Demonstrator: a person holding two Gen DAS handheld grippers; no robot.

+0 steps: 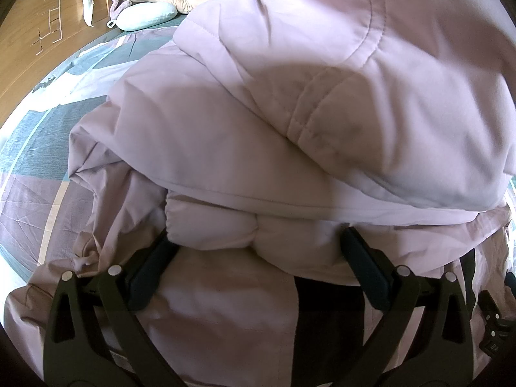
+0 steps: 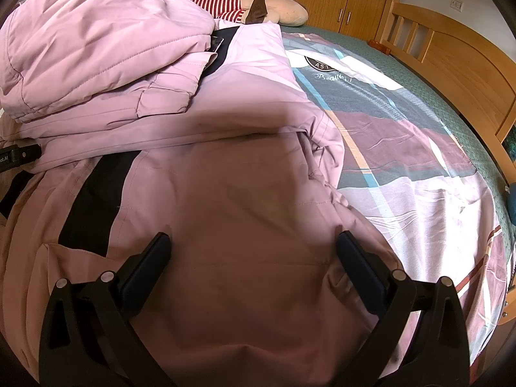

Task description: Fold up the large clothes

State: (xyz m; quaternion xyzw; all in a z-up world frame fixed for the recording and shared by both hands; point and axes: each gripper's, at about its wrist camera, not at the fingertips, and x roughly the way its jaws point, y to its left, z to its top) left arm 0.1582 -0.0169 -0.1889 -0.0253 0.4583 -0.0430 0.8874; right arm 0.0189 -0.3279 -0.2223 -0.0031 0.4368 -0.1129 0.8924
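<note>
Left wrist: the left gripper stands spread, a puffy quilted fold of the pink padded jacket between its jaws, unclamped.

Right wrist: the right gripper is spread over smooth jacket cloth, mid-bed on the patterned bedsheet.

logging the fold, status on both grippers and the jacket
Left gripper open, fingers straddling a padded fold. Right gripper open, over pink jacket, holding nothing. Jacket partly folded on bed. Nothing in the way.

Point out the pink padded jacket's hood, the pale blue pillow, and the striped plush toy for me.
Pink padded jacket's hood (image 2: 96, 42), right wrist view, on its quilted top.
Pale blue pillow (image 1: 145, 16), left wrist view, on its middle.
Red-and-white striped plush toy (image 2: 222, 1), right wrist view, on its striped body.
</note>
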